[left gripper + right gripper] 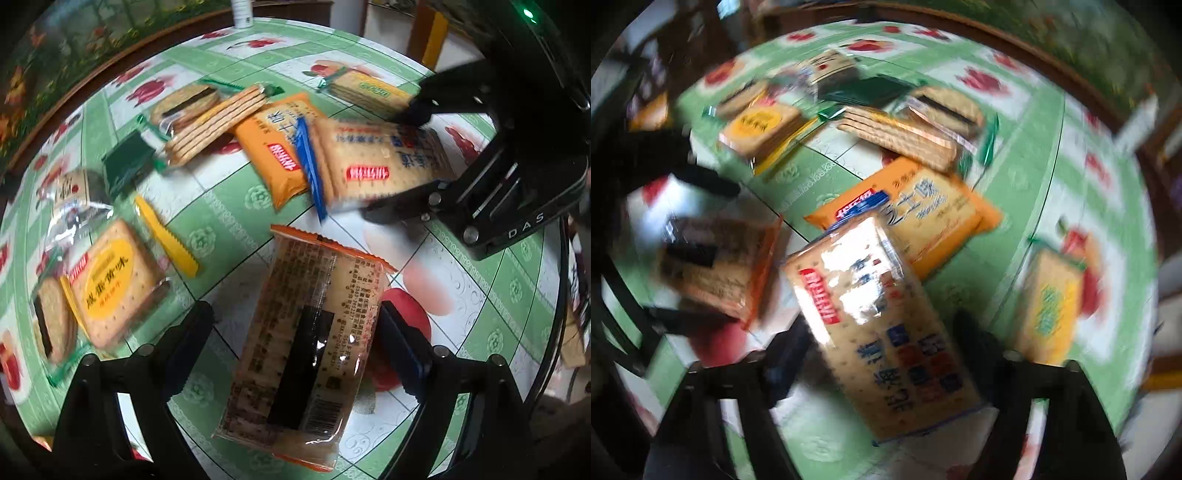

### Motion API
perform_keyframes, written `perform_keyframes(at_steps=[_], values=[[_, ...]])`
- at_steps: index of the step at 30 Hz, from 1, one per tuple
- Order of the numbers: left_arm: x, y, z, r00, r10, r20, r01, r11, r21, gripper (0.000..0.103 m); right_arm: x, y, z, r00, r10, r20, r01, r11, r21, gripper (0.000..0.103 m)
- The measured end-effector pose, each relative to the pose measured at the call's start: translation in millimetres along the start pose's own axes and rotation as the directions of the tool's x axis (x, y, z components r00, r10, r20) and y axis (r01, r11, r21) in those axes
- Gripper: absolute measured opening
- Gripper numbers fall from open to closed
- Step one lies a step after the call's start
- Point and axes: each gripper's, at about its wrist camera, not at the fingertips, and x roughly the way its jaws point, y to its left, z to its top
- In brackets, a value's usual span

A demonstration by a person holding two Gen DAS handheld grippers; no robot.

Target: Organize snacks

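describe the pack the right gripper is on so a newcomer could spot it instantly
On the green floral tablecloth, look beside the solid orange cracker pack. The blue-edged cracker pack lies between the right gripper fingers. Only it combines a clear wrapper, blue sealed end and red logo.

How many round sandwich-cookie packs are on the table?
2. One round sandwich-cookie pack lies at the far side, next to the wafer pack. The other is at the near left edge, beside the yellow-label cracker pack. More may be hidden out of frame.
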Motion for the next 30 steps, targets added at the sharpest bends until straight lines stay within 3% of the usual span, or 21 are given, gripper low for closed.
perform_keyframes(at_steps=[3, 7, 12, 19, 21, 30], values=[[-2, -1, -6, 1.0, 0.011, 0.015, -0.011, 0.999, -0.032, 0.089, -7, -6, -12, 0.999, -0.006, 0.032, 0.003, 0.995, 0.096, 0.067], [-5, -4, -11, 1.0, 0.022, 0.019, -0.021, 0.998, -0.061, 0.087, -14, 1, -32, 0.996, -0.036, 0.084, 0.024, 0.99, 0.137, 0.066], [-9, -3, -11, 0.998, 0.049, 0.04, -0.044, 0.991, -0.124, 0.067, -21, 13, -43, 0.99, -0.022, 0.139, -0.007, 0.978, 0.208, 0.066], [-11, -5, -14, 0.997, 0.064, 0.038, -0.057, 0.985, -0.161, 0.067, -18, 15, -25, 0.989, -0.06, 0.136, 0.031, 0.977, 0.21, 0.066], [-12, -5, -17, 0.997, 0.072, 0.04, -0.063, 0.981, -0.184, 0.067, -17, 14, -26, 0.989, -0.055, 0.137, 0.023, 0.975, 0.222, 0.057], [-18, -2, -29, 0.989, 0.117, 0.089, -0.086, 0.95, -0.299, 0.062, -23, 20, -38, 0.985, -0.036, 0.167, -0.008, 0.966, 0.258, 0.056]])
